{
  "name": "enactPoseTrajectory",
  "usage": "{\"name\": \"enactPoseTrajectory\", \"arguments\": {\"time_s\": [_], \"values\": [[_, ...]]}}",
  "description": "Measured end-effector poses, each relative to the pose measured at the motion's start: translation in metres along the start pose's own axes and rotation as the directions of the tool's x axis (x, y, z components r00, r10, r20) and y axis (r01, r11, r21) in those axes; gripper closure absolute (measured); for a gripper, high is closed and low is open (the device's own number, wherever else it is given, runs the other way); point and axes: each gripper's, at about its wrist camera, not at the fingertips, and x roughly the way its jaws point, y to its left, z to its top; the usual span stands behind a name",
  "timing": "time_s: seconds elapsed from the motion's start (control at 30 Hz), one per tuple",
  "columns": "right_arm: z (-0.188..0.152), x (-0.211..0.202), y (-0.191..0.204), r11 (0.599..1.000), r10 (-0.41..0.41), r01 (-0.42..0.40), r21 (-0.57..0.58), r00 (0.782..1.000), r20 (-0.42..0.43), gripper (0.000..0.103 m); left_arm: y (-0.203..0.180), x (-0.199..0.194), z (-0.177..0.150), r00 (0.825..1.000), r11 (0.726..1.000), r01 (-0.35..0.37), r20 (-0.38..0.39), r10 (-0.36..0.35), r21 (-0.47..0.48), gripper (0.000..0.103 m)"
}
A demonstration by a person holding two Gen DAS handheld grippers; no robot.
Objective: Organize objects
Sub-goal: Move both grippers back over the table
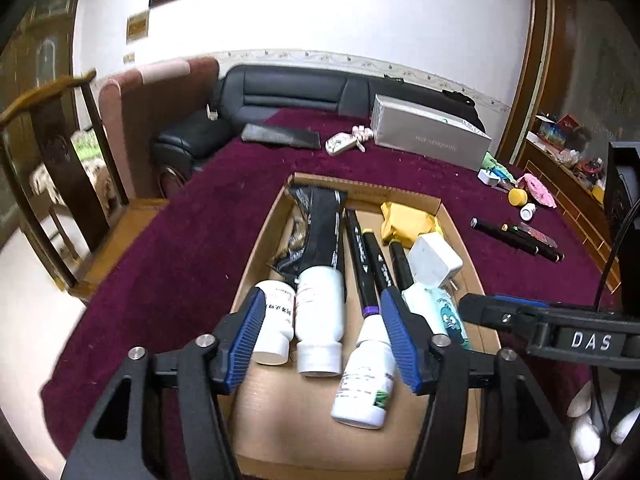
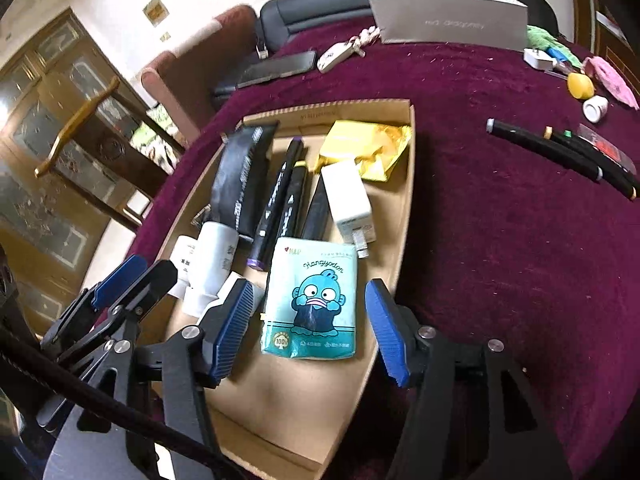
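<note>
Left wrist view: left claw (image 1: 322,330) with jaws apart, nothing clamped. Between the pads lie two white bottles (image 1: 320,312) side by side and a third, smaller bottle (image 1: 366,376) just inside the right pad. All rest in the cardboard tray (image 1: 260,240) under the claw. Ahead of the claw in the tray: a black tube (image 1: 320,224), black markers (image 1: 362,256), a white charger (image 1: 434,260), a yellow packet (image 1: 404,222). The right claw's tip shows at the right edge, over the tray's right side. The tray sits on a maroon counter (image 1: 192,240).

Right wrist view: right claw (image 2: 308,320) with jaws apart, gripping nothing. A teal tissue pack (image 2: 310,304) lies flat on the tray floor between the pads; it seems clear of both, though the left pad hides its edge. Far right of the claw, loose markers (image 2: 560,156) on the counter, outside the tray. A yellow cap (image 2: 580,85) and a silver box (image 2: 452,24) lie farther ahead.
</note>
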Motion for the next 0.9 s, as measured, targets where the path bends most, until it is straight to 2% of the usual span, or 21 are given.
{"name": "enactPoseTrajectory", "arguments": {"time_s": [0.17, 0.33, 0.53, 0.63, 0.9], "values": [[-0.004, -0.021, -0.009, 1.000, -0.009, 0.008, 0.017, 0.998, 0.064, 0.044, -0.026, -0.017, 0.004, 0.993, 0.991, -0.100, 0.067, 0.094, 0.085, 0.044], [-0.011, -0.035, -0.019, 1.000, -0.016, 0.014, 0.023, 0.996, 0.092, 0.042, -0.048, -0.026, 0.003, 0.980, 0.973, -0.179, 0.110, 0.164, 0.146, 0.043], [-0.017, -0.053, -0.024, 1.000, -0.023, 0.024, -0.004, 0.990, 0.142, 0.042, -0.068, -0.027, 0.002, 0.977, 0.963, -0.201, 0.105, 0.184, 0.179, 0.043], [-0.018, -0.062, -0.030, 1.000, -0.026, 0.026, -0.002, 0.986, 0.163, 0.038, -0.079, -0.026, 0.002, 0.977, 0.959, -0.203, 0.102, 0.186, 0.198, 0.043], [-0.009, -0.078, -0.072, 0.997, -0.063, 0.051, 0.064, 0.980, 0.191, 0.038, -0.115, -0.021, 0.001, 0.985, 0.948, -0.168, 0.083, 0.151, 0.269, 0.043]]}}
